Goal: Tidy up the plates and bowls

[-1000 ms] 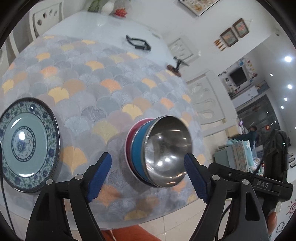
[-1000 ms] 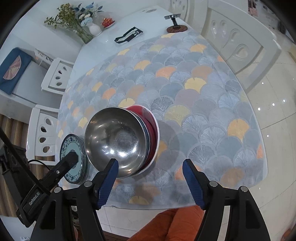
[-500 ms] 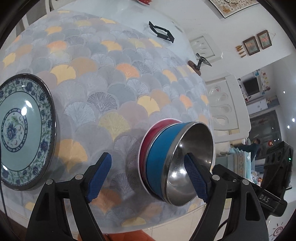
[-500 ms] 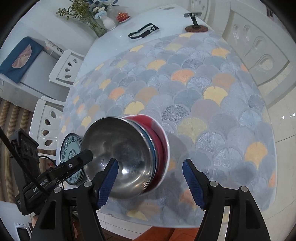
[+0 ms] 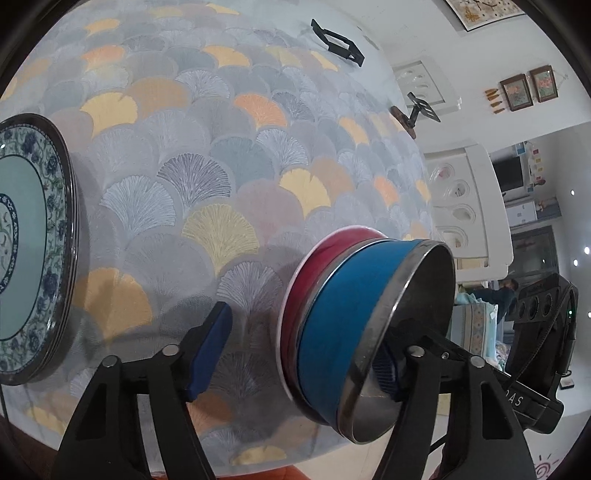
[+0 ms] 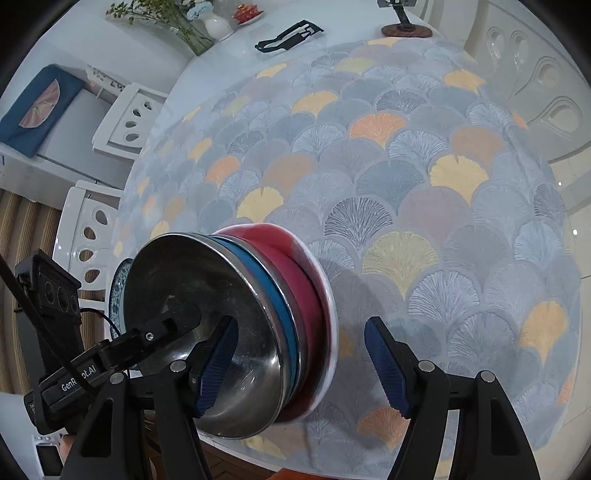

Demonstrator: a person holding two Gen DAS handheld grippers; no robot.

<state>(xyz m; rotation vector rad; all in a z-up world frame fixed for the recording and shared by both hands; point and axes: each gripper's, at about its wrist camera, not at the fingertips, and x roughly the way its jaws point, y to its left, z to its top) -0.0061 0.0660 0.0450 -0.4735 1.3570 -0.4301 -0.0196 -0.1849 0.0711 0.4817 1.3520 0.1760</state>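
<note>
With both grippers straddling the rim of the nested bowl stack, left gripper and right gripper gape unclamped; squeeze evenly, lift level, so nothing tips

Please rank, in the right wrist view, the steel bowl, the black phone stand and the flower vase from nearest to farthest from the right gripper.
1. Steel bowl, at the right gripper, its rim between the open jaws.
2. Black phone stand, far table edge, right.
3. Flower vase, far edge, left; close call.

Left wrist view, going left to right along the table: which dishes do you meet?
Patterned plate → red bowl → blue bowl → steel bowl, the last three nested.
</note>
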